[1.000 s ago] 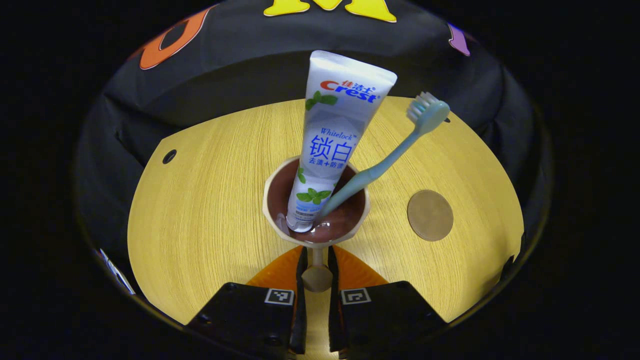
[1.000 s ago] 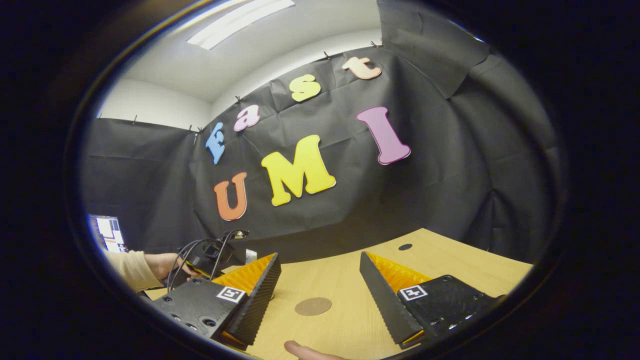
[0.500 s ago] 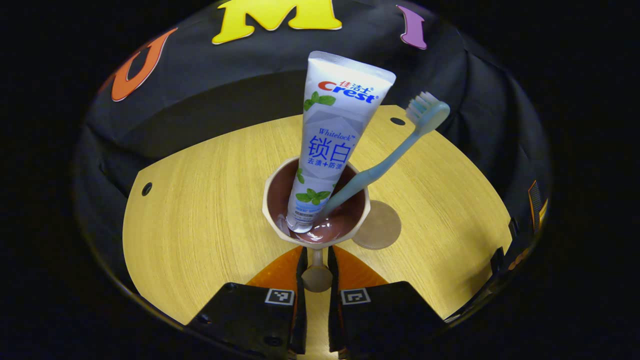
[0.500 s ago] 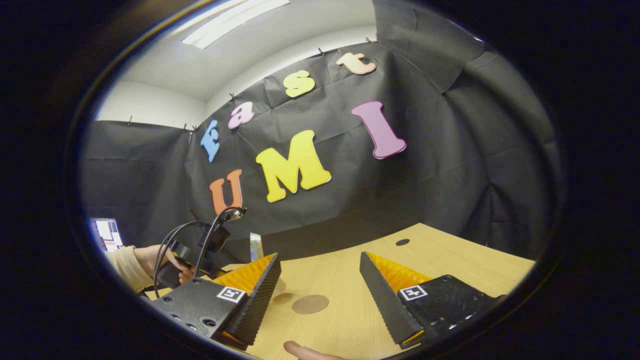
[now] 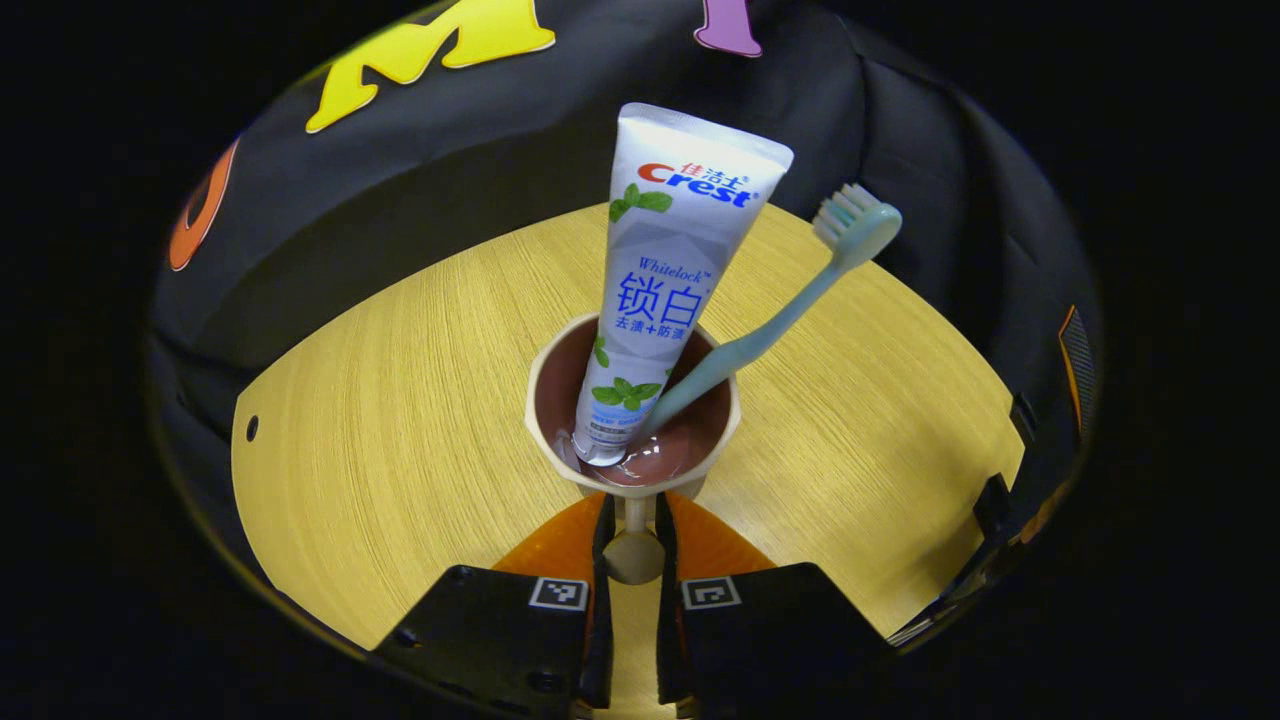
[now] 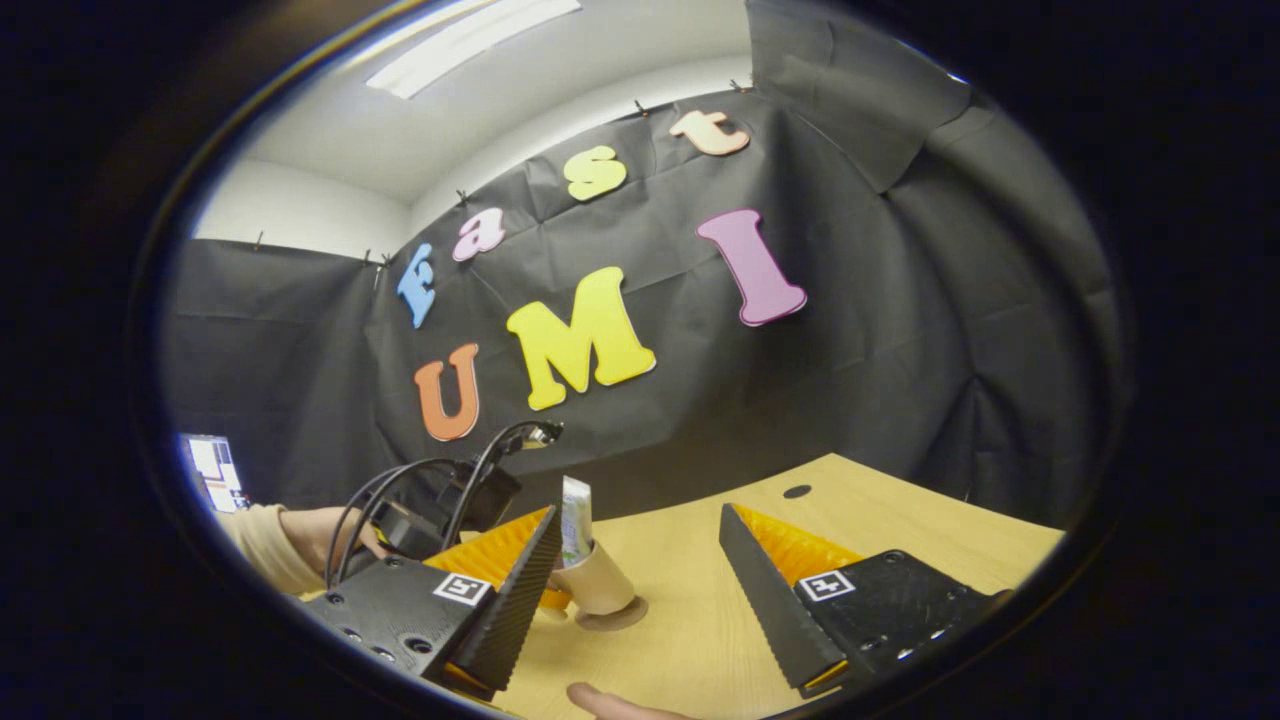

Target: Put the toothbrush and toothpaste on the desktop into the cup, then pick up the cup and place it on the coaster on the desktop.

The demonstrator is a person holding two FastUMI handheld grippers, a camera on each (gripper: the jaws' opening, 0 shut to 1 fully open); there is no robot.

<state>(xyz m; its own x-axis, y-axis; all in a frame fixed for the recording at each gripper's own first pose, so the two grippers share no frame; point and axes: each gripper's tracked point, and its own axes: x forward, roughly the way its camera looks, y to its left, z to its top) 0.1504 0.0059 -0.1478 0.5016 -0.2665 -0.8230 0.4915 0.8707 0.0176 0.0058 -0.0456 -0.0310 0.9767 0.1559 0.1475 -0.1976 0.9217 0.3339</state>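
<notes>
Left gripper view, cup (image 5: 632, 415) holding toothpaste (image 5: 665, 270), toothbrush (image 5: 775, 325)

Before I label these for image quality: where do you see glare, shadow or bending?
Left gripper view: the table edge bows strongly, and a wet-looking sheen sits inside the cup. Right gripper view: a bright ceiling light washes out the top, and the cup is partly hidden behind the right tongs.

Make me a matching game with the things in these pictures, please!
Things:
1. toothpaste
2. toothbrush
3. cup
4. right gripper

States:
A. open, holding nothing
B. leaning, bristles up
C. gripped by its handle in the left gripper
D. standing tall, white tube

Pairs: 1-D, 2-B, 3-C, 4-A
</notes>
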